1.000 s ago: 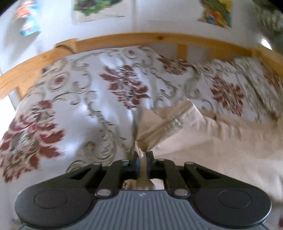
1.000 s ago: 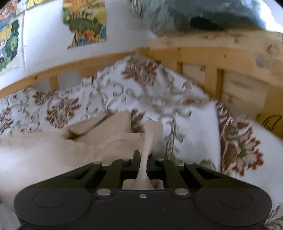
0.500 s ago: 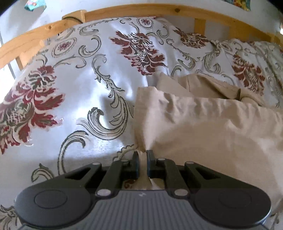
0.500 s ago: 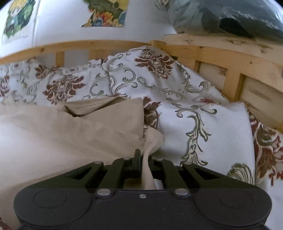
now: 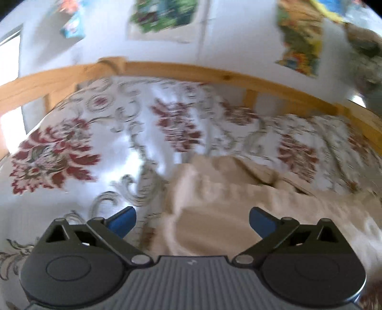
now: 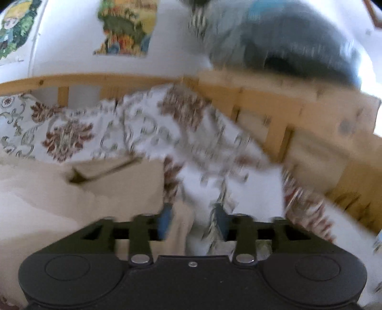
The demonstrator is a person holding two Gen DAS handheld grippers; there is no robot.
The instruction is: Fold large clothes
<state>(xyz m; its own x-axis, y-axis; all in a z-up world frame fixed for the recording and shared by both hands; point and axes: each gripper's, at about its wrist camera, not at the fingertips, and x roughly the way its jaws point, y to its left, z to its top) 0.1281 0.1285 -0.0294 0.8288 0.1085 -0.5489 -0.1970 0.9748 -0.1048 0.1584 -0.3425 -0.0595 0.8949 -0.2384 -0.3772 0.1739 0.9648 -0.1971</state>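
Beige cloth (image 5: pixel 214 229) is lying on the floral quilt (image 5: pixel 71 147), folded over, with its near edge right under both grippers.

Left gripper (image 5: pixel 192 220): jaws have just been opening and are standing wide apart, blue pads (image 5: pixel 121 220) clear of the fabric, which sits between and below them unpinched. Right gripper (image 6: pixel 192 220): jaws have just been opening too, now partly apart; a fold of cloth (image 6: pixel 181 226) is hanging between the pads (image 6: pixel 164 221), but no pinch is being shown — looks released.

Step judged: the fold is being dropped and let go. To do it well, both grippers are best being backed straight off along the fingers, without dragging sideways, so the laid edge isn't being pulled out of line. The right side is to be watched: the cloth may be snagging on a pad while the jaws are only part open. Corners are probably needing a check for alignment before the next fold is being started.

View differences, near to far:
- Left view is showing the cloth's left edge against the quilt, and a loose flap behind it; rail (image 5: pixel 167 69) and wall posters (image 5: pixel 164 19) beyond.
- Right view is showing the cloth's right corner, a dark gap under the upper layer, the corner of the bed frame (image 6: pixel 274 100), and a dark bundle (image 6: pixel 286 38) on its top rail — not being seen clearly from the left.

Both frames are motion-blurred; fine detail cannot be told.
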